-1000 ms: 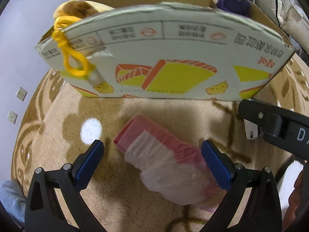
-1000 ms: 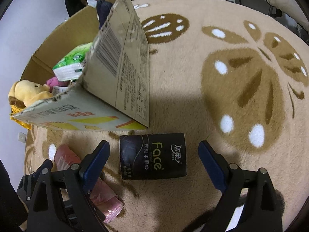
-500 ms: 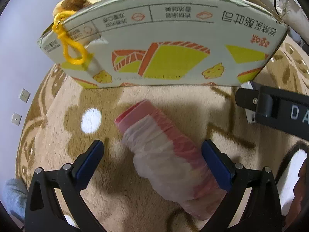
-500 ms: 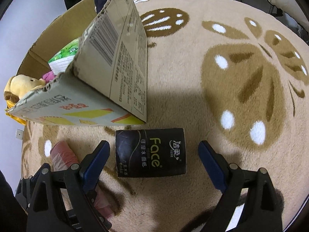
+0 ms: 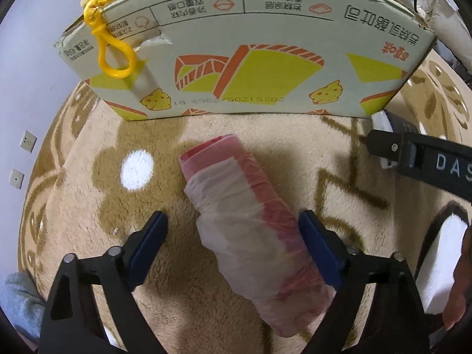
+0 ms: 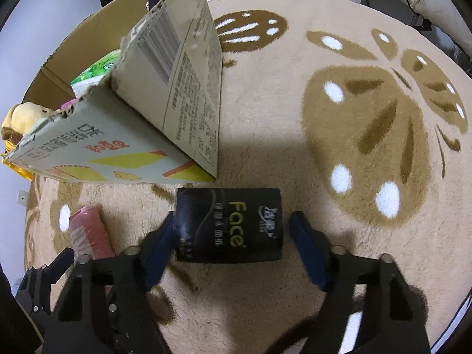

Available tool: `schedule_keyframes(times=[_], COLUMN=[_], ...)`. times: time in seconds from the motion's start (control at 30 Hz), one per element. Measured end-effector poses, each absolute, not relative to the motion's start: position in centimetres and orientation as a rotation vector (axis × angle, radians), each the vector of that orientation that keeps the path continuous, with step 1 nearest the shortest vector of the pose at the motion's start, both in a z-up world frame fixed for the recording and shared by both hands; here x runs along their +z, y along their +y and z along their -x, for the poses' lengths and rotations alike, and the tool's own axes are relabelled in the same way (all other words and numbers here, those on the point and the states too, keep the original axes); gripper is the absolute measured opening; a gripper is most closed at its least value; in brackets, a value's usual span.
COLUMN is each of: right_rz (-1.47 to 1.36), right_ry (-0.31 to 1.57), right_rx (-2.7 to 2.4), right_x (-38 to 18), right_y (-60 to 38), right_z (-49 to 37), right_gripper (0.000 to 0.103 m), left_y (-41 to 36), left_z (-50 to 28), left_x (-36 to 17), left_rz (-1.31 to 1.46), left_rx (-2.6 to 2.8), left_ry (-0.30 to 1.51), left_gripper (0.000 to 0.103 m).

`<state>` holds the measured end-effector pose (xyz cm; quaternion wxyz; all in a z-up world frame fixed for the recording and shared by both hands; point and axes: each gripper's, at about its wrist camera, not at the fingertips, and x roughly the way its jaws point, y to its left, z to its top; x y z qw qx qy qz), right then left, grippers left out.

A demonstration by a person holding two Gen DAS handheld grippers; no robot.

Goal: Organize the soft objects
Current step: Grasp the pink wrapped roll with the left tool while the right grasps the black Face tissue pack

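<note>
Both handheld tools are black plastic frames with silver screws. The left gripper (image 5: 233, 236) and right gripper (image 6: 234, 230) carry blue pads; white "DAS" lettering marks one.

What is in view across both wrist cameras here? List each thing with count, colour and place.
roll of bags: 1, pink and white, lying on the rug between the left fingers.
tissue pack: 1, black, on the rug between the right fingers.
cardboard box: 1, white with yellow print, open, behind both items.
plush toy: 1, yellow, in the box.
green pack: 1, in the box.
rug: 1, beige with brown pattern.
left hand-held gripper: 1, black with blue pads, jaws closing.
right hand-held gripper: 1, same colours, jaws closing.
</note>
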<state>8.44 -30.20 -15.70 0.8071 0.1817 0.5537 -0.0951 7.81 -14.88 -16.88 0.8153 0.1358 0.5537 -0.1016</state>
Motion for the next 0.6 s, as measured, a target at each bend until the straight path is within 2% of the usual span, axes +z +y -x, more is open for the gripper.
schedule_keyframes(times=[0.17, 0.23, 0.33, 0.47, 0.6], right_rz=[-0.379, -0.376, -0.368, -0.336, -0.340], right_ry=[1.184, 1.177, 1.162, 1.135, 1.090], right_rx=[-0.192, -0.181, -0.159, -0.151, -0.141], right_x=[-15.6, -15.4, -14.8, -13.6, -11.9], right_y=[-30.4, -30.1, -29.4, -28.4, -27.9], right_z=[-8.3, -8.1, -8.0, -7.7, -6.6], right_gripper=[0.069, 0.068, 0.068, 0.068, 0.068], left_y=[-14.2, -13.4, -12.7, -11.9, -9.5], left_z=[-7.3, -7.1, -6.7, -6.2, -5.3], left_x=[-16.5, -16.5, -16.0, -15.5, -14.3], left_rz=[-0.299, -0.305, -0.317, -0.306, -0.273], left_rx=[-0.220, -0.232, -0.245, -0.253, -0.273], left_ry=[1.166, 1.158, 1.141, 1.124, 1.099], left_gripper=[0.070, 0.054, 0.045, 0.039, 0.024])
